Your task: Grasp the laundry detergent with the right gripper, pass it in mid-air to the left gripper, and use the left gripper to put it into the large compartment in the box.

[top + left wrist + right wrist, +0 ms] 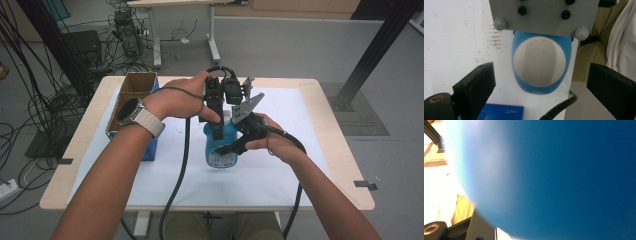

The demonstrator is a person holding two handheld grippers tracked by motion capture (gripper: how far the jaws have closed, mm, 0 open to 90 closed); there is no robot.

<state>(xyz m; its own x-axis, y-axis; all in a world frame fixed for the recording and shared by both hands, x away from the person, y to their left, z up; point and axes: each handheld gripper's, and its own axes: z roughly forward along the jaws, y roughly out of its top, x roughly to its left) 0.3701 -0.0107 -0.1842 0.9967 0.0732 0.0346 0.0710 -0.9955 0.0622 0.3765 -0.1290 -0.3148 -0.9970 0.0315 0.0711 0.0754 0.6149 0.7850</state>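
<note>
The blue bottle [220,147] stands in the middle of the high view, on the white sheet [280,170] that covers the table [334,150]. The right gripper [235,146] squeezes the bottle's side, with its jaws as tight as they go. In the right gripper view the blue bottle [564,177] sits right up against the camera. The left gripper [216,131] hangs over the top of the bottle and points down. In the left gripper view its jaws stand wide apart with nothing in them, and the bottle [540,66] lies below, between them.

I think the bottle could tip or slip, because only one side grip holds it. The left gripper could also bump it on the way down.

Both forearms come up from the bottom of the high view and meet at the bottle. A cardboard box [131,95] stands at the left.
</note>
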